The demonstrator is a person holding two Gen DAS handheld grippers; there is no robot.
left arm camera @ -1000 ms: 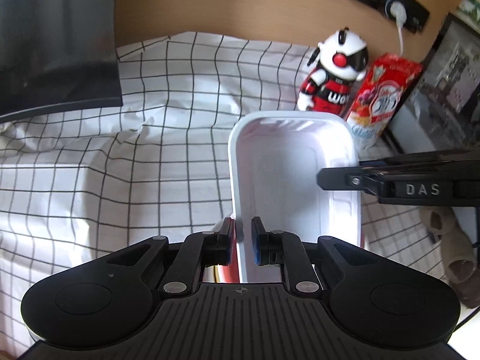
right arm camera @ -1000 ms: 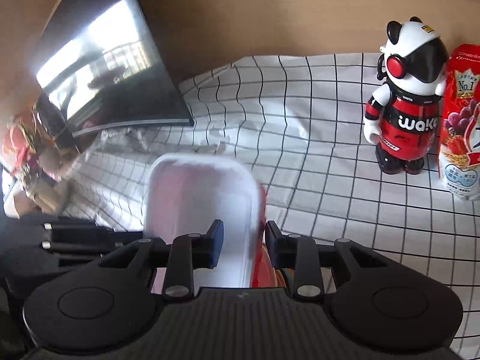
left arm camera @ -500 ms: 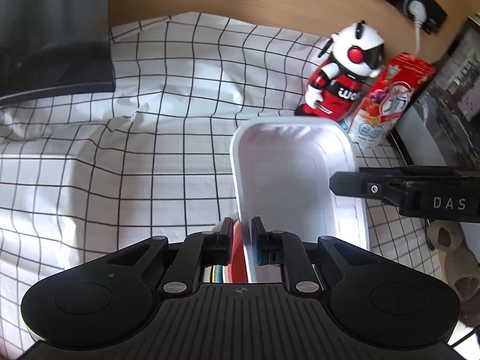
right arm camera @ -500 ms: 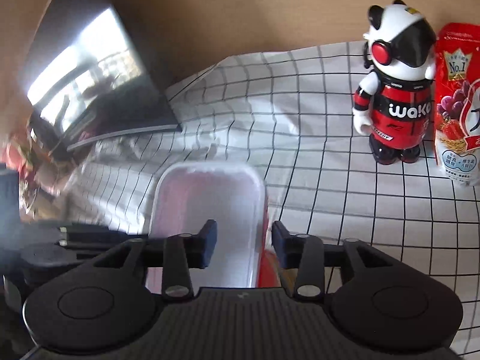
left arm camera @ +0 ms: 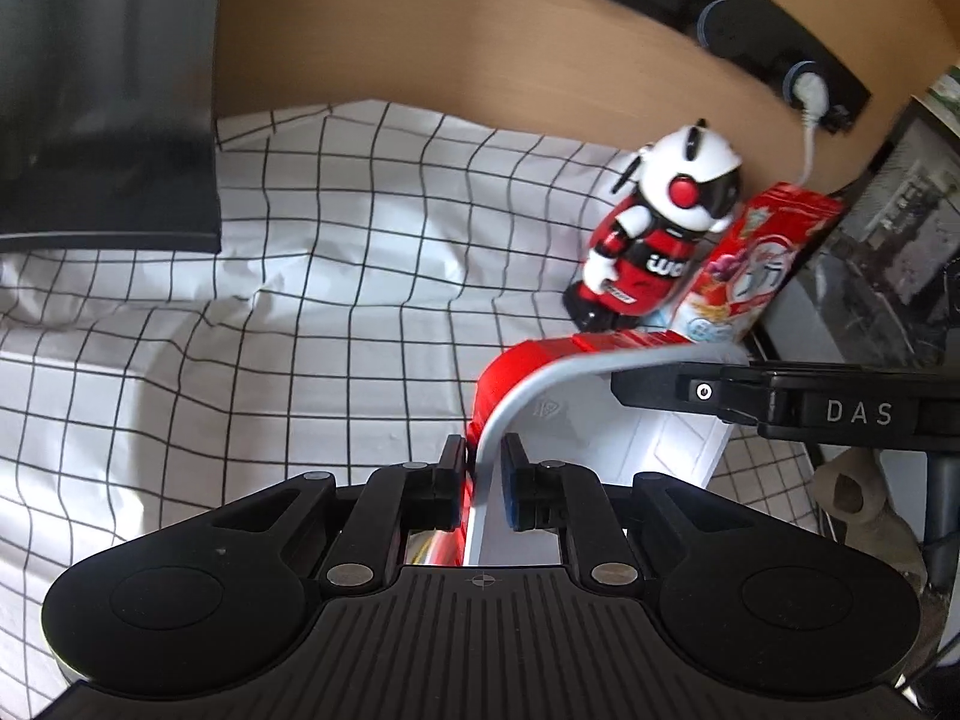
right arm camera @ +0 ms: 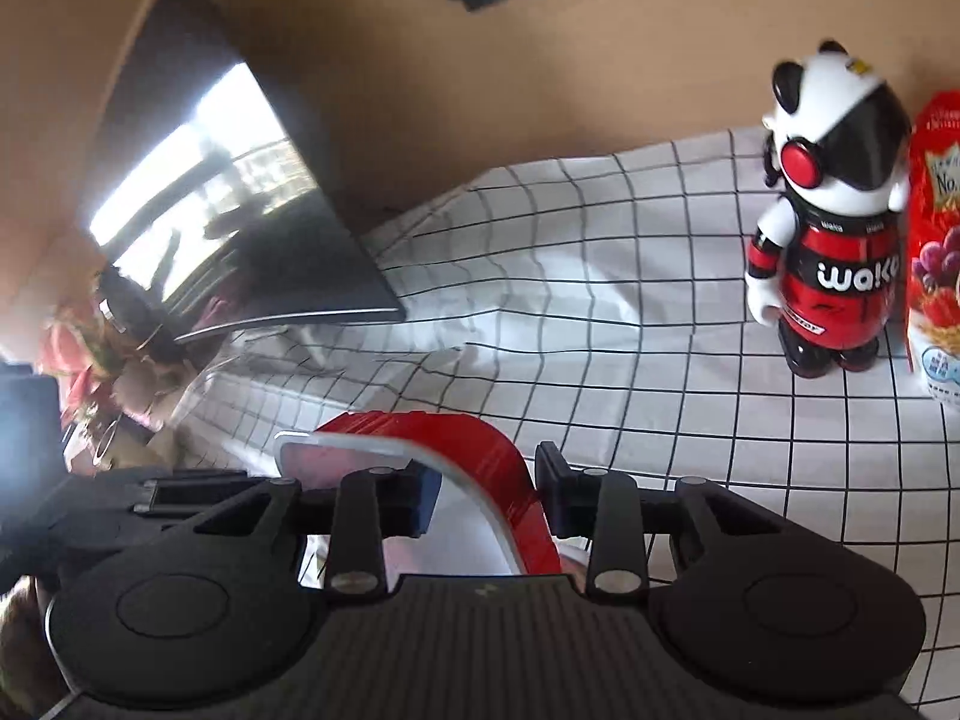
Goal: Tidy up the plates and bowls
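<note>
White rectangular dish, red outside, held above checked worktop. Left gripper clamped on its near rim; long axis running ahead and rightward. Right gripper straddles opposite rim, fingers apart, not gripping.

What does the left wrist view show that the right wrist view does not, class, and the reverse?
Only the left wrist view shows the wall socket strip and the left gripper shut on the white dish.

Only the right wrist view shows the flowers and the right gripper, open around the dish rim.

Both show the toy robot, snack box and checked cloth.
</note>
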